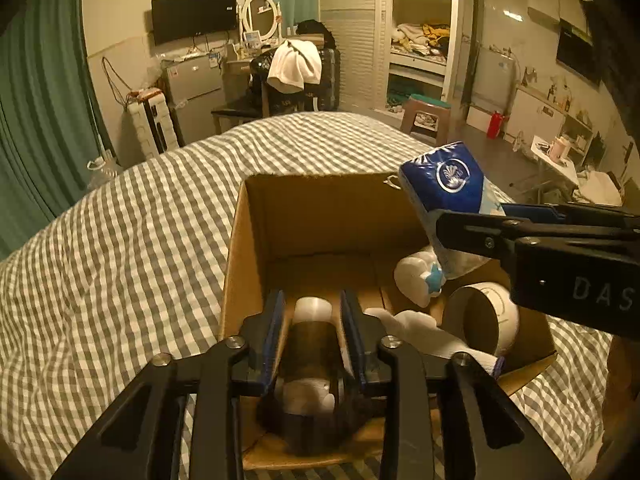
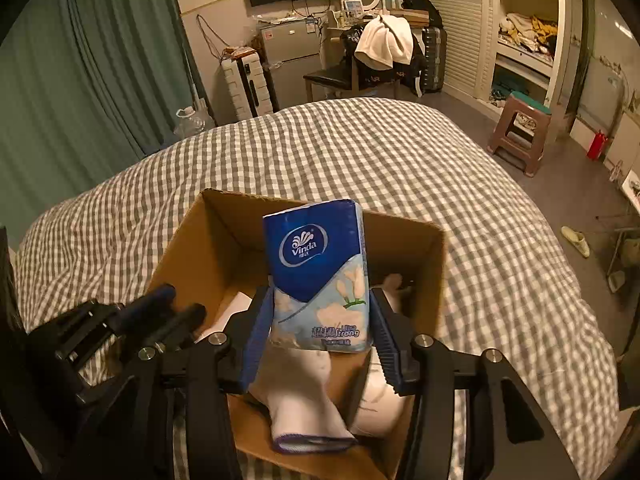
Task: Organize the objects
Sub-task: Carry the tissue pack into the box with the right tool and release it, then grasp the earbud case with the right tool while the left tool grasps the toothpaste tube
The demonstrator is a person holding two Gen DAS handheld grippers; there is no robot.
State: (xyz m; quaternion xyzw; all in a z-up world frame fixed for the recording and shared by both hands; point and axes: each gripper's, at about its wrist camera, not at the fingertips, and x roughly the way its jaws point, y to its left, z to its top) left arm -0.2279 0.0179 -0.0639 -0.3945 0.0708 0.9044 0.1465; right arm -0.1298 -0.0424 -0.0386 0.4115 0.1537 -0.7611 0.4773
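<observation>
An open cardboard box sits on the checked bed. My left gripper is down inside the box, shut on a dark bottle with a white cap. My right gripper is shut on a blue Vinda tissue pack and holds it upright over the box; the pack also shows in the left wrist view. In the box lie a white sock, a white cup and a white bottle.
The grey and white checked bedspread surrounds the box. Beyond the bed are a chair with a white towel, a small fridge, a stool and open shelves.
</observation>
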